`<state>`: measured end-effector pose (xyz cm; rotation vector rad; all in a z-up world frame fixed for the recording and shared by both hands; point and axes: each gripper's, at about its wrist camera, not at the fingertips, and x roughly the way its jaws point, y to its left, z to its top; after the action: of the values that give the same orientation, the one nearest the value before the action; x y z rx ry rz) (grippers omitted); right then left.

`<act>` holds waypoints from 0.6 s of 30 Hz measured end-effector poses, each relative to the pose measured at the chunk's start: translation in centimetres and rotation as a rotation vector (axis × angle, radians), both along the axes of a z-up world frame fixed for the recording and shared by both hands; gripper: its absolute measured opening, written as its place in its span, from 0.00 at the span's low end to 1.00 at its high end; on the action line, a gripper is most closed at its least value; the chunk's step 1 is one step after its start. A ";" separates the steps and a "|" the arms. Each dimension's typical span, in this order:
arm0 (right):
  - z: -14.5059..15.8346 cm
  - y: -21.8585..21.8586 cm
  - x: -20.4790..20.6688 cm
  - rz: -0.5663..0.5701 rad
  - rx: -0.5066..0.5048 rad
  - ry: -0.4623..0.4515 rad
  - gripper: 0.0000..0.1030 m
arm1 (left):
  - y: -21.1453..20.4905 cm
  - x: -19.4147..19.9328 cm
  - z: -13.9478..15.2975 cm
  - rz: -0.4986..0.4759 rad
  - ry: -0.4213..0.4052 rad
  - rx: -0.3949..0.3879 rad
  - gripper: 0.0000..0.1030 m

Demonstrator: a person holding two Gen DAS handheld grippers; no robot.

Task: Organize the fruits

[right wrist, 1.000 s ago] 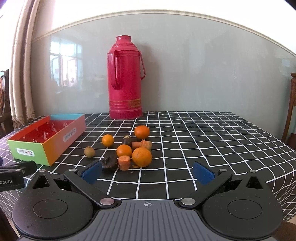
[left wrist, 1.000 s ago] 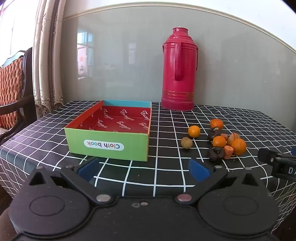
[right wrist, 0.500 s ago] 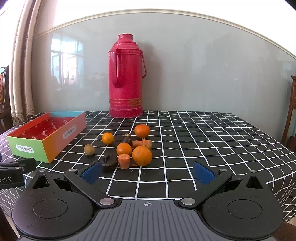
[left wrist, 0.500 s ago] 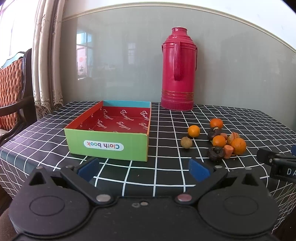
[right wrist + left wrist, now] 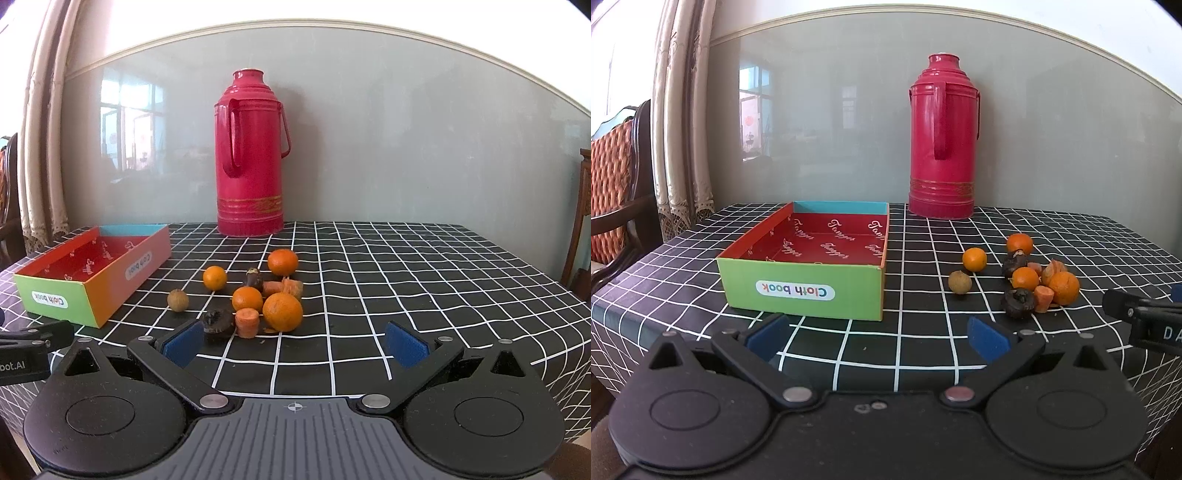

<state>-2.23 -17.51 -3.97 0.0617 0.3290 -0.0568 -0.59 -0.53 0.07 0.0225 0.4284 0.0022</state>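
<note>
I have both tools held back at the near edge of the table [image 5: 424, 280], nothing picked up yet. My right gripper [image 5: 295, 341] is spread wide and holds nothing, and my left gripper [image 5: 879, 338] is the same, wide and empty. The fruit sits in a loose heap right of the box [image 5: 801, 291] and well apart from it: a big orange [image 5: 282, 312] nearest me, three smaller ones around it, a brown longan [image 5: 178, 300] off to the left on its own, two dark shrivelled fruits, and some carrot pieces [image 5: 247, 323] mixed in. I judge the oranges light, firm and round, so they will likely roll if I nudge them; I would close across the widest part of one, with the pads level with its middle. The dark fruit [image 5: 218, 322] just ahead of my right tool's left pad looks dry and rough, easy to grip but maybe brittle. The longan is small and hard, so I would centre on it carefully. The carrot pieces touch the big orange, so a careless grab could drag them along. The box is open-topped with a red floor and has nothing in it. A red flask [image 5: 250, 155] stands at the far side, out of my way.
</note>
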 end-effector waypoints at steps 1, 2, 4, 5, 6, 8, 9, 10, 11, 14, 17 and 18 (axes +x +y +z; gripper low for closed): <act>0.0 0.0 0.0 -0.001 0.001 0.001 1.00 | 0.0 0.0 0.0 0.001 0.000 -0.002 0.94; 0.0 0.0 0.0 -0.002 0.001 0.001 1.00 | 0.1 0.0 0.0 0.001 0.000 -0.003 0.94; 0.0 0.0 0.0 -0.002 0.001 0.001 1.00 | 0.1 0.0 0.0 0.001 0.000 -0.003 0.94; 0.1 0.0 -0.1 -0.003 0.003 -0.001 1.00 | 0.1 0.0 0.0 -0.001 0.000 -0.003 0.94; 0.1 0.0 -0.1 -0.003 0.005 -0.003 1.00 | 0.1 0.0 0.1 -0.003 0.001 -0.002 0.94; 0.3 -0.1 -0.3 -0.009 0.012 -0.010 1.00 | -0.2 0.0 0.2 -0.021 0.001 0.006 0.94; 0.4 -0.3 -0.4 -0.016 0.019 -0.016 1.00 | -0.5 -0.1 0.3 -0.041 -0.002 0.013 0.94; 0.5 -0.5 -0.6 -0.023 0.029 -0.024 1.00 | -0.8 -0.1 0.5 -0.069 -0.008 0.023 0.94; 0.6 -0.7 -0.7 -0.032 0.042 -0.032 1.00 | -1.3 -0.2 0.7 -0.100 -0.013 0.040 0.94; 1.0 -1.6 -1.2 -0.075 0.083 -0.058 1.00 | -3.0 0.0 0.8 -0.177 -0.034 0.109 0.94; 1.5 -2.6 -2.1 -0.147 0.108 -0.100 1.00 | -4.7 0.9 0.8 -0.268 -0.032 0.158 0.94; 1.6 -2.9 -2.4 -0.181 0.111 -0.115 1.00 | -5.3 1.4 0.7 -0.303 -0.026 0.171 0.94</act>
<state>-4.59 -20.41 -2.34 0.2045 0.2107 -0.2138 0.83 -5.85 0.81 0.2553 0.3940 -0.2594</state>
